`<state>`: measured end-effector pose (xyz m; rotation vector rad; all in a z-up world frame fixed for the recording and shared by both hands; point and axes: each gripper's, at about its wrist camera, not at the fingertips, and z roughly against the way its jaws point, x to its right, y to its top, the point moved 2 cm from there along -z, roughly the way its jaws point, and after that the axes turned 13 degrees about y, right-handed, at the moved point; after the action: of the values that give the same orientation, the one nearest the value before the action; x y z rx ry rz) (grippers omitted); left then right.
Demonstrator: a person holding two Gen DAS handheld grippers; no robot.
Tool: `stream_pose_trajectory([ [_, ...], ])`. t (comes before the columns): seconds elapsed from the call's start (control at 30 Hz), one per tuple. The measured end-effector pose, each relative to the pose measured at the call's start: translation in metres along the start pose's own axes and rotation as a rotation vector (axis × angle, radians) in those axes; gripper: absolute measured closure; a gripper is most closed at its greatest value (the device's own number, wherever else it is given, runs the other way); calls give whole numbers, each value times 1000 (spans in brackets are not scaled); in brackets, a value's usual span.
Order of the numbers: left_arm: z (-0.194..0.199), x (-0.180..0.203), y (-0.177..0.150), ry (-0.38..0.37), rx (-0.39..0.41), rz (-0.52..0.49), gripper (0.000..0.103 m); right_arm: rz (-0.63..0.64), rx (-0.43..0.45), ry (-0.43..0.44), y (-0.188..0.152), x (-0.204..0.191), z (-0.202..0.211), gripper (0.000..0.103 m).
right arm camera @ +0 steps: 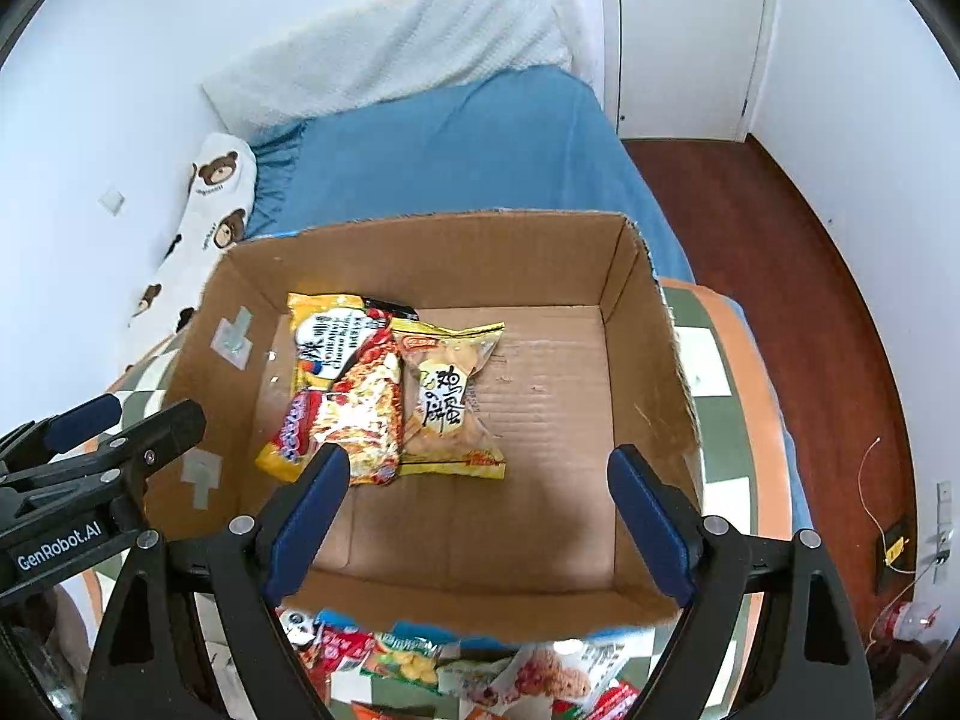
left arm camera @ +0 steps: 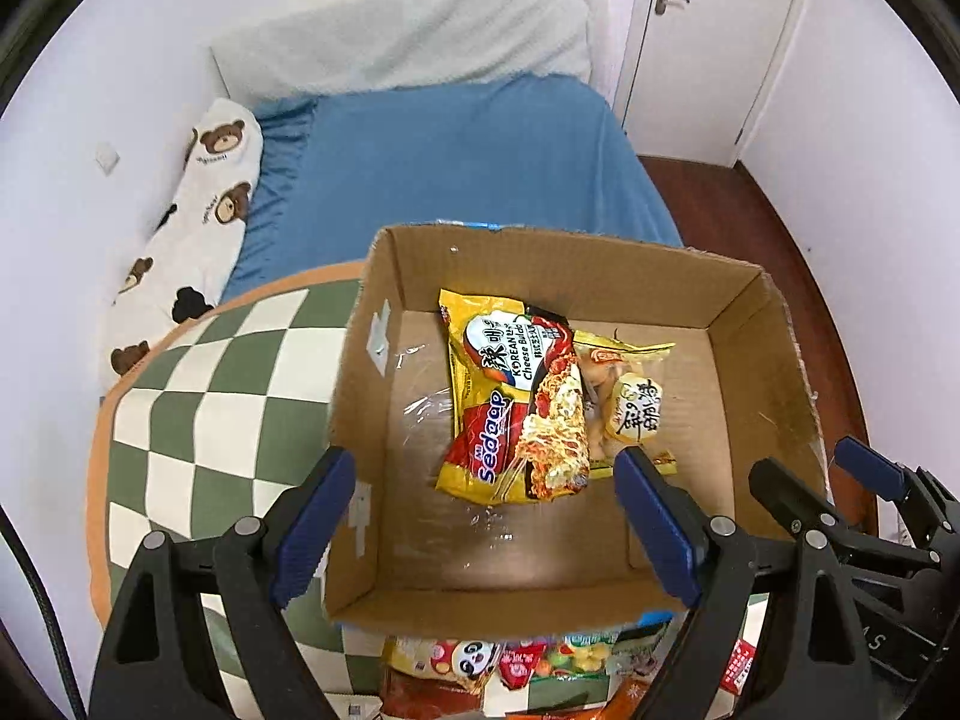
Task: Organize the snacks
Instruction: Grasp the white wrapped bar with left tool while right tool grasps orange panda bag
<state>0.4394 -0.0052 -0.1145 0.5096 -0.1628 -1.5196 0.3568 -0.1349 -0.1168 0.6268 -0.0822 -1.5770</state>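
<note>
An open cardboard box [left arm camera: 600,258] [right arm camera: 432,246] sits on a green-and-white checked cushion on the bed. Inside lie a yellow-and-red noodle packet [left arm camera: 516,408] [right arm camera: 345,396] and, to its right, a clear-and-yellow snack bag [left arm camera: 630,402] [right arm camera: 447,408]. More snack packets [left arm camera: 528,660] [right arm camera: 456,666] are heaped in front of the box's near wall. My left gripper [left arm camera: 486,522] hangs open above the box's near left part, nothing between its fingers. My right gripper [right arm camera: 480,528] hangs open above the box's near middle, also with nothing in it.
The checked cushion [left arm camera: 228,396] [right arm camera: 726,396] rests on a blue sheet [left arm camera: 456,162]. A bear-print pillow [left arm camera: 192,228] lies along the left wall, a white towel [left arm camera: 414,36] covers the headboard. Red-brown floor [right arm camera: 780,276] and a white door [left arm camera: 714,42] are on the right.
</note>
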Motion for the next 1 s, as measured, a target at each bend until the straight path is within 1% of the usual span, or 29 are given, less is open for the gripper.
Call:
stream_pose_trajectory([
  [0.13,19,-5,-11,-9,26,6,15,-3,32,13,-10,-8,21,13],
  [0.27,33,-12,-27,-23,29,22,15,-14,45,39,-27,-16,42,13],
  [0.37,40,-18,-47,-30,16,31,15,-24,33,54,-45,-20,50,13],
  [0.47,38,-28,-73,-15,-10,38,15,-49,-13,81,-71,-22,47,13],
  [0.53,31,-36,-96,-4,-46,42,15,-70,-63,99,-95,-22,39,13],
  [0.63,14,-52,-136,38,-117,40,15,-101,-149,119,-136,-22,18,13],
  [0.7,-1,-68,-168,75,-180,45,15,-114,-216,123,-165,-23,0,13],
  [0.73,-7,-73,-182,85,-203,47,15,-123,-246,126,-181,-23,-10,13],
  [0.8,-24,-87,-210,106,-275,59,15,-132,-304,121,-208,-24,-29,13],
  [0.9,-55,-105,-244,119,-385,92,15,-132,-369,108,-238,-26,-53,17],
  [1.0,-84,-112,-267,120,-470,110,15,-132,-416,106,-258,-28,-73,17],
])
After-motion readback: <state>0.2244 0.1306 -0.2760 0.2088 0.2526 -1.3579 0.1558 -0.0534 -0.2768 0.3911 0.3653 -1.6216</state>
